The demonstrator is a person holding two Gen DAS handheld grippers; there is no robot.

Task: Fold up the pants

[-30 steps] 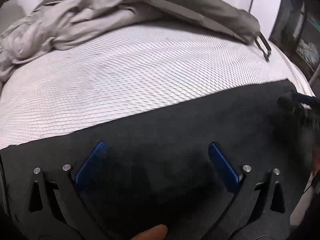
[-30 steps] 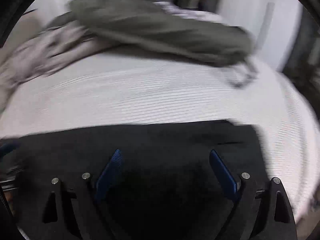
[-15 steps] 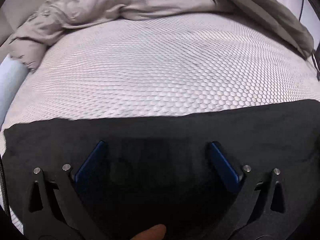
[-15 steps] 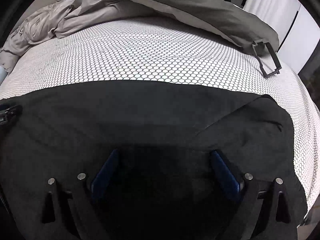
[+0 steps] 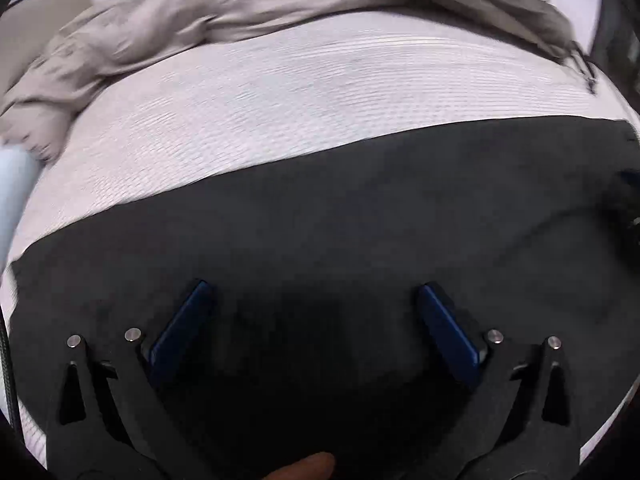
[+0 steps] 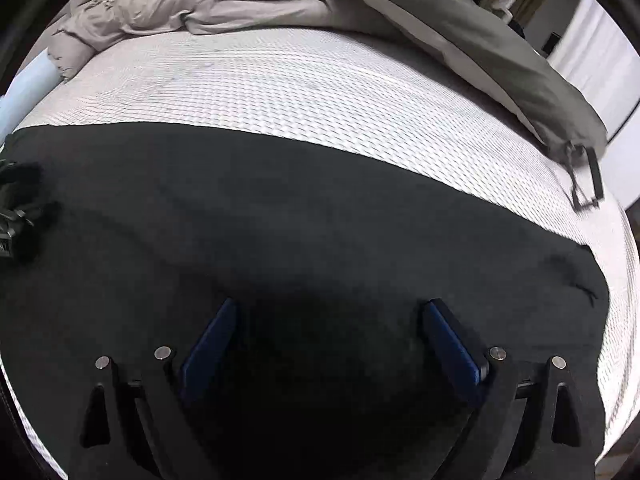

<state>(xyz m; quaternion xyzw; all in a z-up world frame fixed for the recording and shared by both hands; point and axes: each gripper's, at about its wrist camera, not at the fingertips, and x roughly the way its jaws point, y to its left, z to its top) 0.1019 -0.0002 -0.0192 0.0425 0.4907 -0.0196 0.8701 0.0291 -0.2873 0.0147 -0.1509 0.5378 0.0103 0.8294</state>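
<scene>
White honeycomb-textured bed (image 6: 320, 92) carries the flat black fabric pants (image 6: 280, 220) along its near edge, long axis running side to side, with rumpled grey bedding (image 6: 208, 4) behind. Left gripper (image 5: 310, 312) and right gripper (image 6: 328, 328) both hang spread wide directly over the pants, nothing pinched; right jaws have just been opening. Each sits toward its own end, so either end is equally reachable.
</scene>
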